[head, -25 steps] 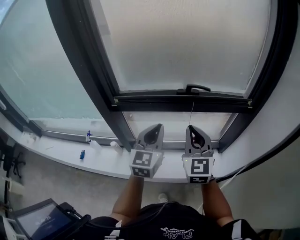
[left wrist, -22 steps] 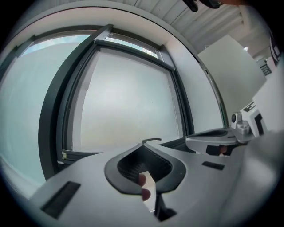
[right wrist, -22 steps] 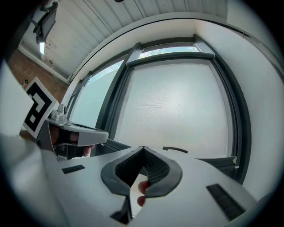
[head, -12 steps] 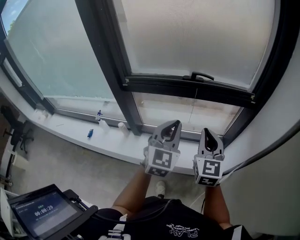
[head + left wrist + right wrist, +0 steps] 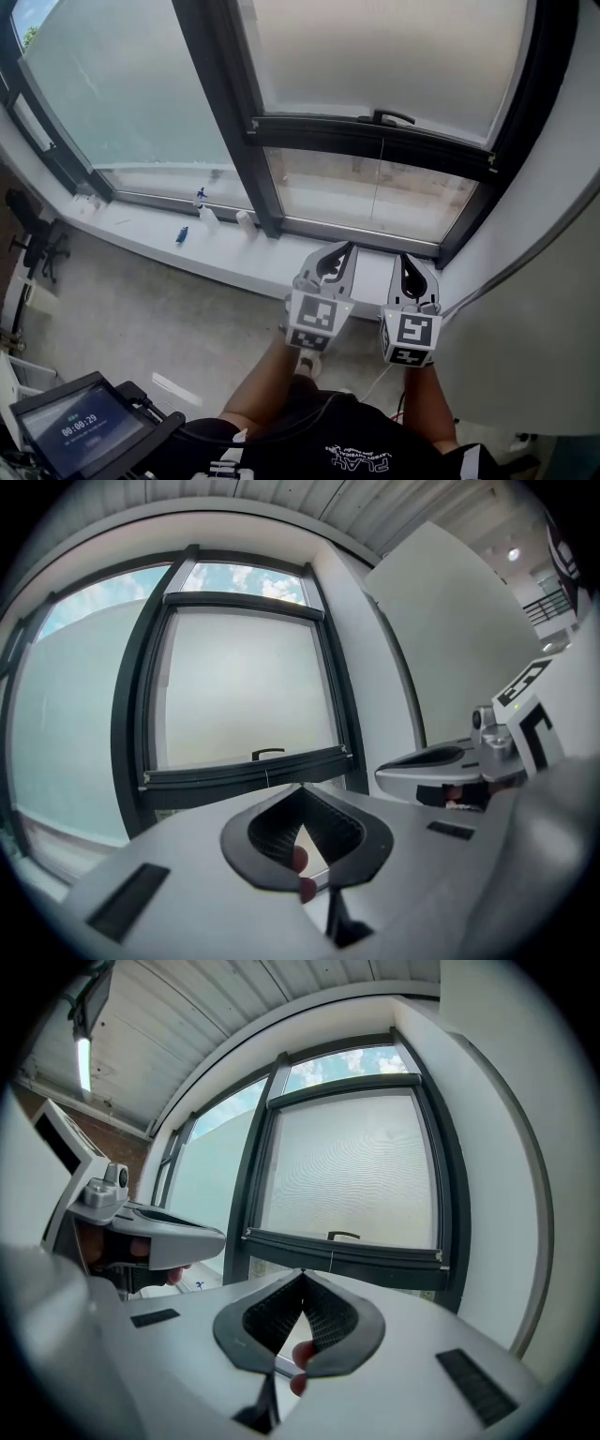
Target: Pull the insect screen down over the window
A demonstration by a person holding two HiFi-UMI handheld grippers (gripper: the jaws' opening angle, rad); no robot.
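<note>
The insect screen [image 5: 375, 56] is hanging over most of the right-hand pane, a pale, frosted-looking sheet filling the opening from the top. Its dark bottom bar [image 5: 375, 141] is sitting partway down the window, not at the sill, and is leaving a strip of clear glass [image 5: 328, 192] showing beneath it. A small black handle [image 5: 392, 116] is sticking up from the bar at its middle, and a thin cord [image 5: 381, 192] is dangling from the bar straight toward six o'clock across the clear strip.

The dark window frame [image 5: 220, 103] is running along the screen's nine o'clock side, with a second large pane [image 5: 122, 94] beyond it. The white sill [image 5: 234, 258] is stretching below both panes, carrying a few small items near the frame's foot, what I take to be little bottles [image 5: 200, 199].

At six o'clock from the handle, well apart from the bar, the person is holding both tools out level and side by side. The left gripper [image 5: 345, 247] is keeping its jaws pressed together with nothing between them. The right gripper [image 5: 409, 259], just beside it at three o'clock, is doing the same: jaws closed on nothing. Both are pointing at the screen.

Down at seven o'clock a tablet [image 5: 75, 427] is glowing above the grey floor [image 5: 141, 319].
</note>
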